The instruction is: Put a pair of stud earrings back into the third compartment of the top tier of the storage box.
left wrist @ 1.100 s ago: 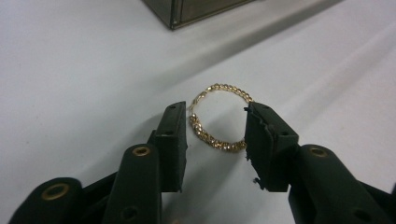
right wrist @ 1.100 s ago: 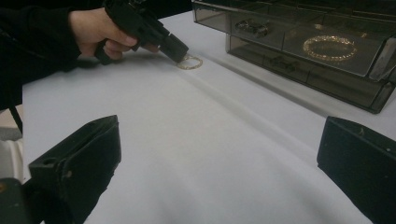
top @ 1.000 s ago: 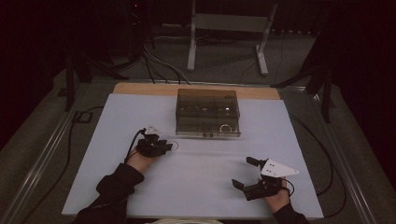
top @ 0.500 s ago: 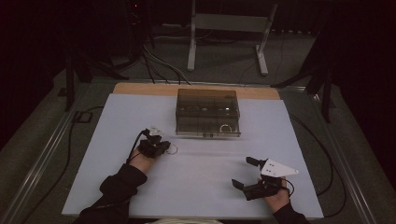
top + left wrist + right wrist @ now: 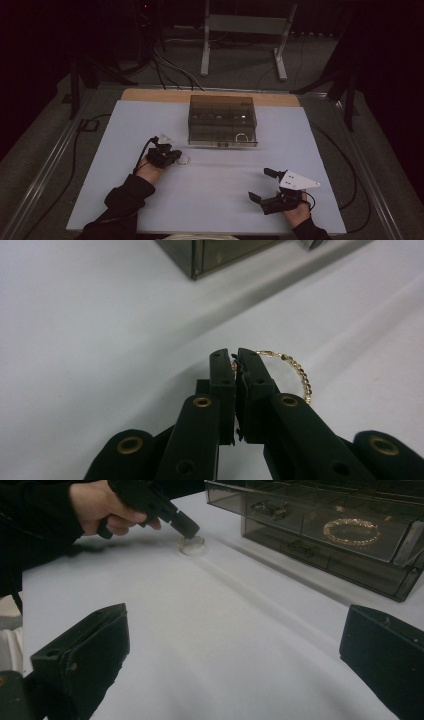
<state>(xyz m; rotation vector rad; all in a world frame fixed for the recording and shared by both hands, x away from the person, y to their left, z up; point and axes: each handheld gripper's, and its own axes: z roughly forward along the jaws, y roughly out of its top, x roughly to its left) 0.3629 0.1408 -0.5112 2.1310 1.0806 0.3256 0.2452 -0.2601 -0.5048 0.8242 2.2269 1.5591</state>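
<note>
A thin gold chain bracelet [image 5: 295, 370] lies on the white table [image 5: 210, 200], left of the box's front. My left gripper [image 5: 235, 356] is shut on one end of it, and the rest of the chain curls out to the right of the jaws. The high view shows that gripper [image 5: 176, 156] with its tips at the bracelet [image 5: 183, 160]. The right gripper view shows the same gripper [image 5: 187, 529] pressed down on the bracelet [image 5: 191, 542]. My right gripper [image 5: 260, 184] rests open near the table's front right, with nothing between its jaws [image 5: 237, 612].
A smoky see-through drawer box [image 5: 222, 120] stands at the middle back of the table, with another gold bracelet [image 5: 351, 531] in a front compartment. Cables trail along both table sides. A metal stand [image 5: 245, 30] is on the floor behind.
The left gripper's jaws have drawn together at the bracelet. Both hands have kept their places.
</note>
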